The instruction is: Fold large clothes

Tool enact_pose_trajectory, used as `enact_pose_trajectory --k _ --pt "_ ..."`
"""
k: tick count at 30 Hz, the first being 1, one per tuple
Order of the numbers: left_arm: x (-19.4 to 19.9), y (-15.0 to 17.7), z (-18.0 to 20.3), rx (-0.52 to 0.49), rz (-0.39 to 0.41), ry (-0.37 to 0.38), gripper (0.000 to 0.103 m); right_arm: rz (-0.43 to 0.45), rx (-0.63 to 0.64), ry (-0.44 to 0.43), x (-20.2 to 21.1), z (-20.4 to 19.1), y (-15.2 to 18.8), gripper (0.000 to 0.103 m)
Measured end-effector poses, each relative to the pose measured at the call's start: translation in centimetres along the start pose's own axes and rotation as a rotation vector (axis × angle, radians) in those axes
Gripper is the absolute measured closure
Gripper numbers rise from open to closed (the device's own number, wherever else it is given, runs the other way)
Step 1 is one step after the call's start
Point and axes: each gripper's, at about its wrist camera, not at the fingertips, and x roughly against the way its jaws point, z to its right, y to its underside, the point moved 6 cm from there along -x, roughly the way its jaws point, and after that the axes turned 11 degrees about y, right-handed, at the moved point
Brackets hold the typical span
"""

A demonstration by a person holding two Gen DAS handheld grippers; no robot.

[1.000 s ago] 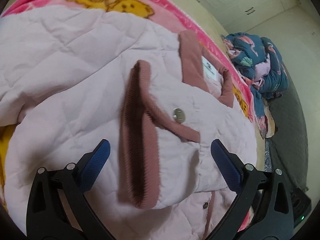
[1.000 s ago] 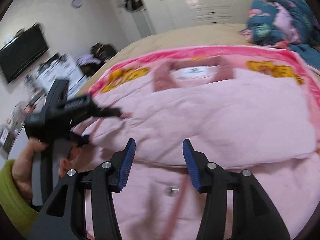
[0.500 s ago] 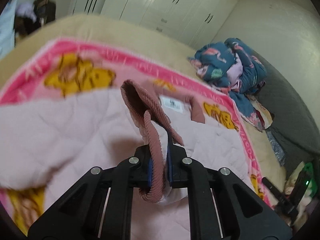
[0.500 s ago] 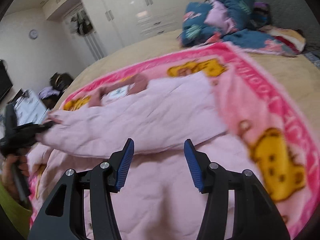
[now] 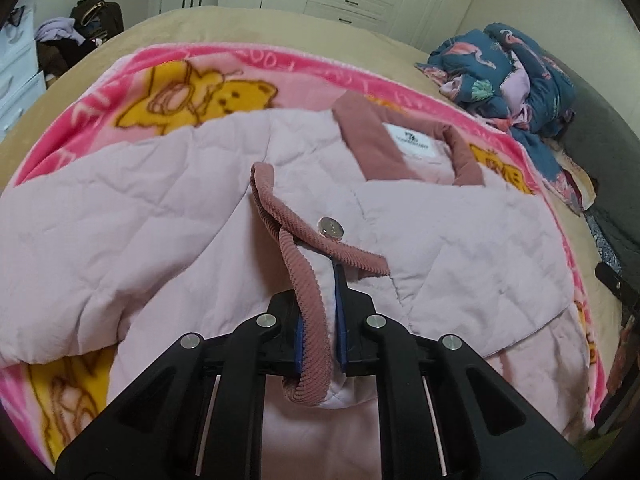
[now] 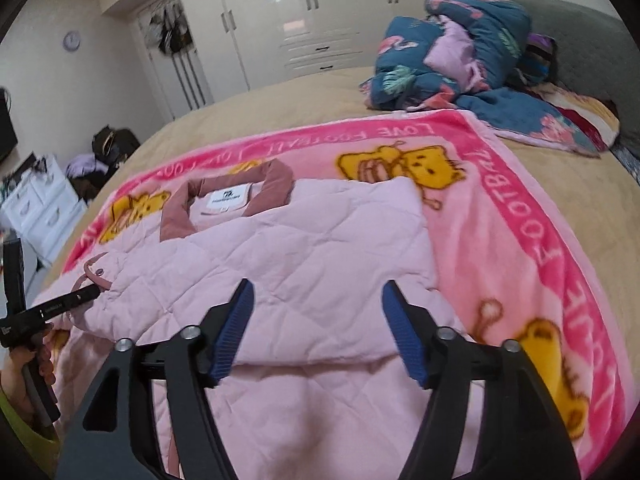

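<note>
A pale pink quilted jacket (image 5: 132, 248) (image 6: 328, 256) with a dusty-rose collar (image 5: 372, 144) (image 6: 276, 180) lies on a pink cartoon blanket (image 5: 168, 80) (image 6: 512, 208) on the bed. My left gripper (image 5: 320, 324) is shut on the jacket's ribbed rose cuff (image 5: 308, 300), holding the sleeve end over the jacket's chest beside a metal snap (image 5: 330, 227). From the right wrist view, that left gripper (image 6: 90, 291) shows at the far left, pinching the cuff. My right gripper (image 6: 320, 328) hovers over the folded sleeve's near edge, its jaws opening with nothing between them.
A heap of blue patterned bedding (image 5: 516, 76) (image 6: 460, 52) lies at the far right of the tan bed (image 6: 304, 100). White wardrobes (image 6: 304, 20) line the back wall. A white drawer unit (image 6: 36, 204) and bags (image 6: 112, 144) stand left of the bed.
My left gripper went from wide open around the cuff to shut on it and lifted it. The right gripper swung to the right over the jacket and spread its jaws wider.
</note>
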Motion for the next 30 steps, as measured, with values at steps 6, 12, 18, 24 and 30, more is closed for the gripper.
enact_pose_trajectory --k 6,12,18,24,30 --pt "-0.7 0.8 -0.3 -0.016 -0.024 -0.026 0.094 -0.079 0.053 0.015 -4.0 -1.7 0.0 0.024" --pt "-1.6 1.4 -0.8 -0.007 -0.041 -0.033 0.087 -0.213 0.087 0.111 -8.8 -0.9 2.3 0.024" --pt "-1.9 1.8 -1.0 0.006 -0.047 -0.034 0.083 -0.229 0.036 0.094 -10.4 -0.1 3.5 0.023" --pt "-0.9 2.1 -0.9 0.008 -0.058 -0.035 0.077 -0.197 -0.024 0.033 -7.3 -0.7 3.0 0.022" --pt "1.0 2.4 -0.3 0.011 -0.051 -0.026 0.05 -0.131 -0.052 -0.015 -3.4 -1.8 2.8 0.009"
